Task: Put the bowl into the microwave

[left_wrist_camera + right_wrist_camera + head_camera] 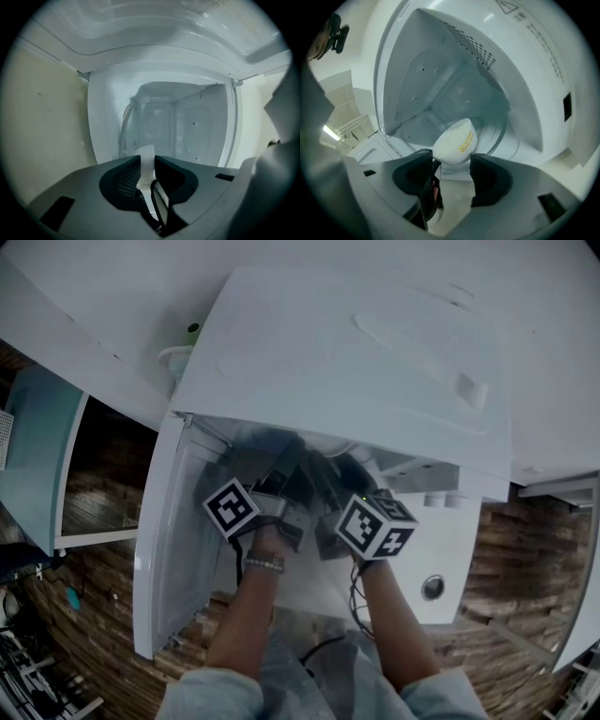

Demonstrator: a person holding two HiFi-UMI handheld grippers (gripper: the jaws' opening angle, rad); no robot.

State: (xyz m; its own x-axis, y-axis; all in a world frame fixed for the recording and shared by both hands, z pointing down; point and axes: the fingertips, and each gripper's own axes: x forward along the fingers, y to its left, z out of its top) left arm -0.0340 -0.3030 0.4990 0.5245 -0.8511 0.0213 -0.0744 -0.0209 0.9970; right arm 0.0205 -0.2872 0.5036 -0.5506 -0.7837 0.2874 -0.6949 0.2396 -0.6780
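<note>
The white microwave (356,362) stands with its door (167,540) swung open to the left. Both grippers reach into its mouth side by side. A white bowl (457,138) with yellow print sits inside the cavity, just beyond my right gripper (451,161). That gripper's jaws stand open and apart from the bowl. My left gripper (147,159) points level into the cavity, shut on a thin white strip (148,151) that sticks up between its pads. What the strip belongs to I cannot tell. The head view shows the left gripper (279,486) and right gripper (333,498) only as dark shapes.
The control panel with a round knob (432,587) lies right of the opening. The cavity's perforated wall (471,44) is close above the bowl. A teal cabinet (37,456) stands at far left over wood flooring (94,512). A green-capped item (192,329) sits behind the microwave.
</note>
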